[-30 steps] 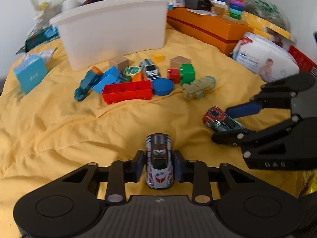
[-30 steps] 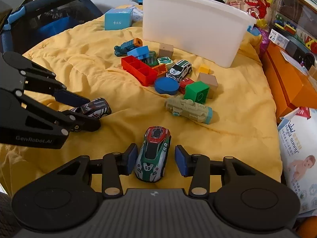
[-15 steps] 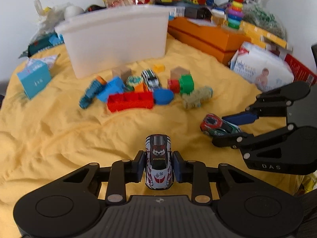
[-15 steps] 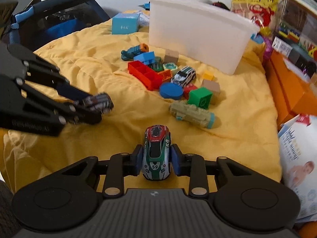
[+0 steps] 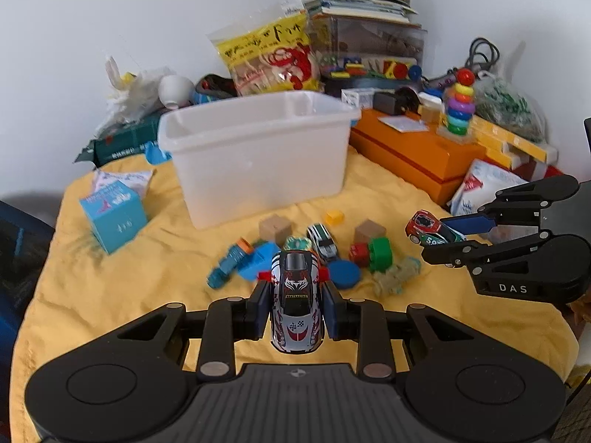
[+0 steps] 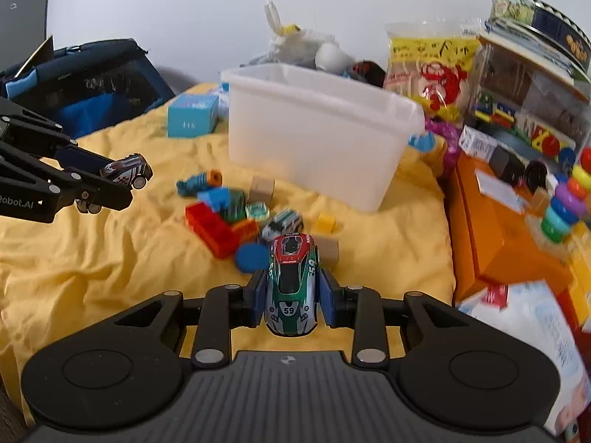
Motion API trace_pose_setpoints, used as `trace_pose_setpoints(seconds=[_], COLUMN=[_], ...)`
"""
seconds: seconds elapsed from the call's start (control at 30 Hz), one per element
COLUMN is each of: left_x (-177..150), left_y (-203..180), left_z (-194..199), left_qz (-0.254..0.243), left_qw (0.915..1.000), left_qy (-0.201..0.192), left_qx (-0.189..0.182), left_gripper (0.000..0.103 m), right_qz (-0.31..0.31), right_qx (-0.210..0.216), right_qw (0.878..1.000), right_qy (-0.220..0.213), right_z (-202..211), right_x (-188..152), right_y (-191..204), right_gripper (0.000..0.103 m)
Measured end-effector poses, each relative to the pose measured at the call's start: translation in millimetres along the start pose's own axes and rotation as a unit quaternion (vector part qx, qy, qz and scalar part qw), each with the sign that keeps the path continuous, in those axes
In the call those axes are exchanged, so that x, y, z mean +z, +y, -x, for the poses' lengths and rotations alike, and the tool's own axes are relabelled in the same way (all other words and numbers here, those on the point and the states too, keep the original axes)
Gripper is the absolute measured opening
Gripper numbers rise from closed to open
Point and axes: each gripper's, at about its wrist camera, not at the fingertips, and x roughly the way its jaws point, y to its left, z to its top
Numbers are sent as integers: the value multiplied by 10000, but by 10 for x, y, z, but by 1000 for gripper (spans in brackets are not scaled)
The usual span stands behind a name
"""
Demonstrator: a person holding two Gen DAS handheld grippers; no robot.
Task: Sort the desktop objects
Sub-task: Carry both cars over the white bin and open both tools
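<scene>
Two toy cars are being held off the yellow cloth (image 5: pixel 110 295), one per gripper. Left gripper (image 5: pixel 295 306) is clamping the silver car with red and black flame markings (image 5: pixel 295 295) between its blue pads, nose pointing away from the camera; right gripper (image 6: pixel 291 297) is clamping the green and red car numbered 59 (image 6: pixel 291 284) the same way. Both cars are sitting lifted above the cloth, near side of the toy pile. White plastic bin (image 5: pixel 258 158) is standing at the far side, open top, behind the loose pieces: red block tray (image 6: pixel 212 230), blue disc (image 5: pixel 343 274), green block (image 5: pixel 380 253), white and green car (image 5: pixel 322 241), tan vehicle (image 5: pixel 397 277). Orange box (image 5: pixel 413 155) is lying right of the bin, blue carton (image 5: pixel 114 217) left of it
</scene>
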Motion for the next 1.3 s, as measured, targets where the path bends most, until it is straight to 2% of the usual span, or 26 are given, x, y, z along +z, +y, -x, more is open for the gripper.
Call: trace_pose_setpoints(seconds=[0.33, 0.53, 0.77, 0.93, 1.03, 1.13, 1.2, 1.23, 1.3], left_x=[336, 876, 1546, 1815, 1805, 1736, 1702, 1677, 1643], left_y=[151, 322, 627, 710, 684, 646, 630, 628, 625], left_z=[54, -48, -448, -903, -1189, -1432, -1505, -1479, -1397], left_qz=[-82, -320, -246, -177, -196, -263, -298, -303, -284], left_qw=[9991, 9956, 9936, 9949, 9967, 9985, 9989, 9989, 9986], left_qy=[-385, -833, -1026, -853, -564, -222, -73, -119, -249], left_qx=[155, 282, 416, 508, 553, 432, 359, 344, 374], left_gripper=[33, 33, 33, 33, 33, 34, 34, 36, 45], right_qz=[214, -383, -1040, -1371, -1385, -1355, -1313, -1299, -1273], right_qx=[42, 58, -18, -60, -93, -90, -116, -140, -164], right_qw=[9984, 9945, 9896, 9879, 9892, 9906, 9912, 9913, 9915], right_qy=[-513, -973, -993, -721, -467, -190, -126, -153, -229], right_z=[-110, -301, -621, -897, -1057, -1207, -1247, -1227, -1171], right_x=[452, 987, 1428, 1564, 1559, 1492, 1459, 1444, 1439], right_y=[-69, -392, -745, -887, -885, -852, -839, -835, -843], right_gripper=[33, 33, 33, 33, 34, 35, 39, 40, 42])
